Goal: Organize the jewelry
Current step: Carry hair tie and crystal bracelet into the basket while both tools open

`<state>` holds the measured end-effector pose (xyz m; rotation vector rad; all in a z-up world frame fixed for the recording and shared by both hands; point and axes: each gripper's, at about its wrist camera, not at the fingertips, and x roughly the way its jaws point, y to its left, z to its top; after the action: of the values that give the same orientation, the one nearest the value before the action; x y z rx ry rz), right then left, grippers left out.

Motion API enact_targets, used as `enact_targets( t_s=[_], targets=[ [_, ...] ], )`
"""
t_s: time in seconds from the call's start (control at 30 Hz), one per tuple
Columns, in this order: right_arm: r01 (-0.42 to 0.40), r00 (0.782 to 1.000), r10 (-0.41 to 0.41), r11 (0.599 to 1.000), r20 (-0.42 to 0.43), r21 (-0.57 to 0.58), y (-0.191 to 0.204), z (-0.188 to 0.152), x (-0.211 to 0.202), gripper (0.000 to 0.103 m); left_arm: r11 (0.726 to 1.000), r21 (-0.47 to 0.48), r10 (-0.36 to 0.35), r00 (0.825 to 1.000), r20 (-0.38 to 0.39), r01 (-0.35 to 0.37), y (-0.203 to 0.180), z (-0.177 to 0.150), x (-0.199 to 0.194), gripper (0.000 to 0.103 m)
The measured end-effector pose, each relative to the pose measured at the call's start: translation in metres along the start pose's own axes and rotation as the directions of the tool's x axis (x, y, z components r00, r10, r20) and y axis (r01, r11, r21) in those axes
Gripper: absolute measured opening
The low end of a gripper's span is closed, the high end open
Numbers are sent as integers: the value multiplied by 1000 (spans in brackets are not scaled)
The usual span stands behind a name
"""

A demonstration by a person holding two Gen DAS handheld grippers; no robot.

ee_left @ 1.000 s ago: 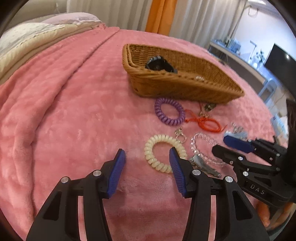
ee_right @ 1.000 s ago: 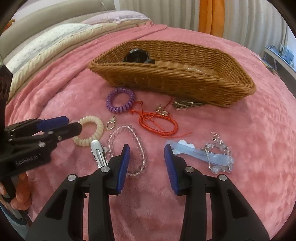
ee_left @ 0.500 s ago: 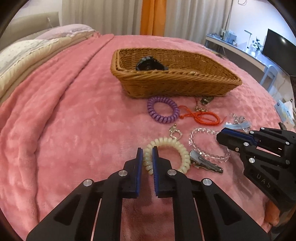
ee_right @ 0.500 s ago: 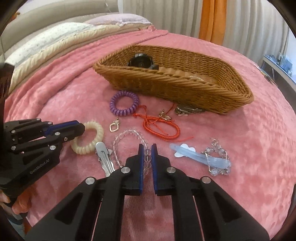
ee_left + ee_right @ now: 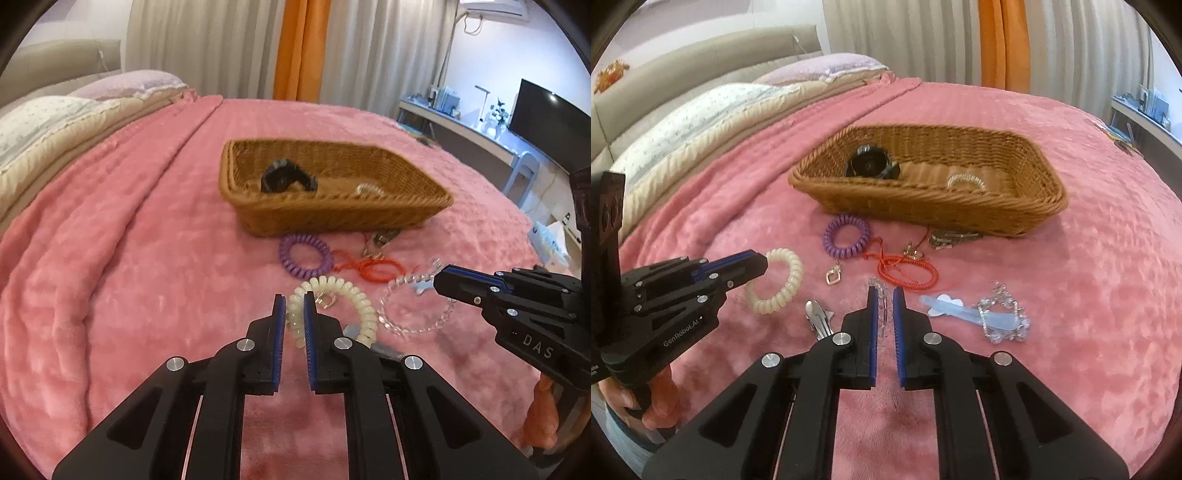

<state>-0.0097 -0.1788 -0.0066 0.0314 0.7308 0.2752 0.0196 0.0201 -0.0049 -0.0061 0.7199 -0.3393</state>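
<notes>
Left gripper [image 5: 294, 301] clamps the cream spiral coil bracelet [image 5: 347, 295], and the right gripper [image 5: 884, 293] pinches the clear beaded bracelet [image 5: 413, 308] — both just above the fuzzy pink blanket [image 5: 129, 258]. The woven wicker basket [image 5: 923, 206] sits mid-bed beyond, a purple coil band [image 5: 846, 236] and red cord [image 5: 908, 269] before its near wall. Cream curtains [image 5: 207, 44] hang behind; a dark screen [image 5: 546, 125] stands right.

Soft, even daylight, seemingly from the curtained window [image 5: 369, 48] at twelve o'clock; faint shadows; fisheye bending and dark vignette at edges; basket [image 5: 332, 192] slightly motion-blurred.
</notes>
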Motion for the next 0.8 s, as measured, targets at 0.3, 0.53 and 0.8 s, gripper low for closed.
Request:
enact_targets(
  t_s=[0.3, 0.53, 0.8],
  targets=[
    [34, 993, -34, 999, 112, -2, -17, 47, -45, 6, 999, 49, -8, 995, 97, 3, -24, 50, -28, 8],
    [58, 984, -55, 998, 168, -14, -33, 107, -41, 6, 998, 64, -17, 991, 133, 9, -34, 103, -5, 8],
    [31, 995, -34, 999, 92, 30, -62, 132, 28, 6, 999, 31, -10, 996, 84, 8, -27, 131, 66, 8]
  ],
)
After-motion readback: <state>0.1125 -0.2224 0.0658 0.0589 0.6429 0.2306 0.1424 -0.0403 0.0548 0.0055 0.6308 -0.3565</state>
